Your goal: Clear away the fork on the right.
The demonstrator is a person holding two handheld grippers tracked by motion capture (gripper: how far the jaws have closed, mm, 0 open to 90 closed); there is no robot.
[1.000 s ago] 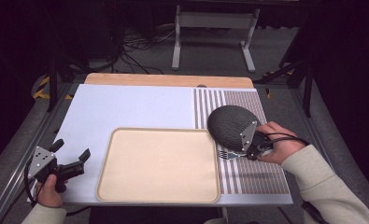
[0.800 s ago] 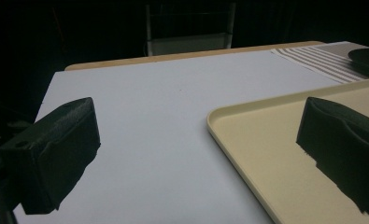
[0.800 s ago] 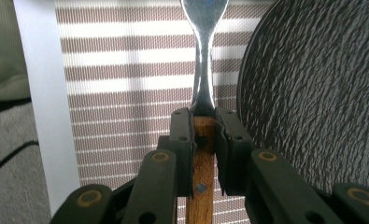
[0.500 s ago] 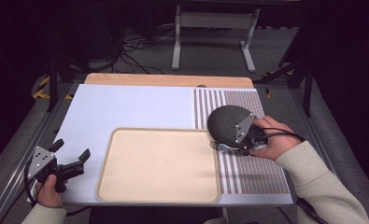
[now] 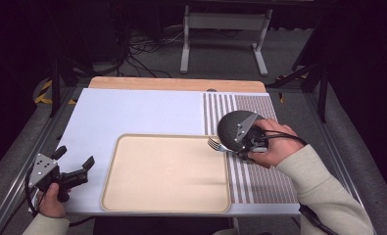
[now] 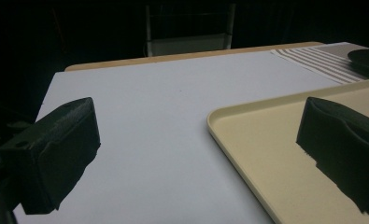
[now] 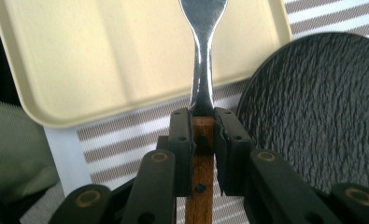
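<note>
**Fork gripped over the tray's right edge**

A table is seen from above, covered by a pale blue mat (image 5: 132, 117) with a striped placemat (image 5: 259, 171) at its right. A cream tray (image 5: 166, 205) lies near the front, at the middle.

The right gripper (image 5: 230, 145) is held in a person's right hand (image 5: 274, 144) beside the tray's right edge. Its jaws are clamped tight on the wooden handle of a fork (image 7: 203, 56); in the right gripper view the handle is pinched between the two pads, and the metal neck and head reach forward over the tray (image 7: 102, 56). In the high view the fork's tines (image 5: 214, 144) are seen above the tray's upper right corner. A dark textured plate (image 7: 322, 116) lies on the striped placemat just beside the gripper, partly hidden under it in the high view.

The left gripper (image 5: 73, 169) is held in the left hand (image 5: 51, 203) at the table's front left corner, just left of the tray. Its jaws are spread wide apart, with nothing between them; in the left gripper view only mat and the tray's rim (image 6: 229, 140) are seen between its pads (image 6: 60, 149).
</note>
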